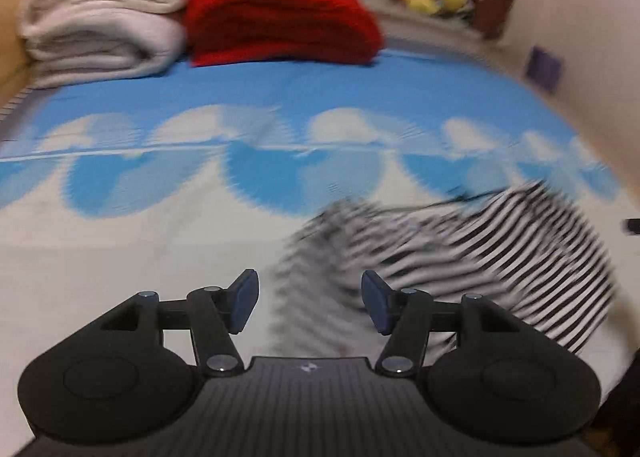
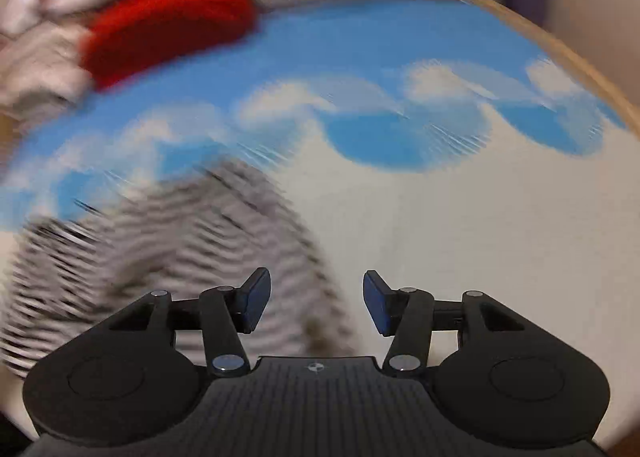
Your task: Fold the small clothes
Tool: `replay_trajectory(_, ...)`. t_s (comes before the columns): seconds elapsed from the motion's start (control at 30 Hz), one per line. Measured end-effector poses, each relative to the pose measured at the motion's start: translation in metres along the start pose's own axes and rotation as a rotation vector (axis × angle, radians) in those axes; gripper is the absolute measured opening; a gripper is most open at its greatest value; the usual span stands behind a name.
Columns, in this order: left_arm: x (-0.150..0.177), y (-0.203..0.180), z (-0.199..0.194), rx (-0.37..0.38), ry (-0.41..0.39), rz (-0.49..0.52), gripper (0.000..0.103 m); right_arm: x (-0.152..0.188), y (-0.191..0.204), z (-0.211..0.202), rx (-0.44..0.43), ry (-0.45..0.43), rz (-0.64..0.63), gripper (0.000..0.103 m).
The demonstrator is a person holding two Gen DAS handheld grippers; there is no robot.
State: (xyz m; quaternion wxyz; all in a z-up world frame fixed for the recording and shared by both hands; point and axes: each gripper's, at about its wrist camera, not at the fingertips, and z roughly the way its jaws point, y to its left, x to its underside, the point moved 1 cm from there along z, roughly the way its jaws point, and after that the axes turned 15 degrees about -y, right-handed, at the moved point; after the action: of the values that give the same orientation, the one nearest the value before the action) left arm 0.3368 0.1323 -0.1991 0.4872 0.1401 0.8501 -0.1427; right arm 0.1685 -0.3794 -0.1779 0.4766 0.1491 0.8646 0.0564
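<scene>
Striped garment (image 1: 448, 257), blurred, long axis unclear

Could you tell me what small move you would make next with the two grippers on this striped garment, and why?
I would probably bring both grippers back down to a fresh edge of the striped garment. The left gripper and the right gripper both stand open with nothing between their pads, and the garment lies bunched on the blue and white sheet, though blur hides how neat the fold is.

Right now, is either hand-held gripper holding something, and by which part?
Nothing is held. The left hand-held gripper and the right hand-held gripper are both open and empty; the striped garment lies on the bed.
</scene>
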Motion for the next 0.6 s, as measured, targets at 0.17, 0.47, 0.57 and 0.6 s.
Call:
replay_trajectory(0.17, -0.011, -0.041, 0.053, 0.041, 0.004, 0.049, 0.062, -0.013, 0.064, 0.048, -0.291, 0.026, 0.076, 0.054)
replay_trajectory(0.47, -0.001, -0.021, 0.095, 0.085, 0.094, 0.005, 0.062, 0.004, 0.158, 0.141, -0.339, 0.067, -0.238, 0.053)
replay_trajectory(0.57, 0.01, -0.038, 0.12, 0.086, 0.176, 0.102, 0.04, 0.018, 0.175, 0.157, -0.312, 0.087, -0.341, 0.046)
replay_trajectory(0.6, 0.016, -0.043, 0.128, 0.069, 0.195, 0.133, 0.017, 0.023, 0.178, 0.162, -0.296, 0.085, -0.368, 0.036)
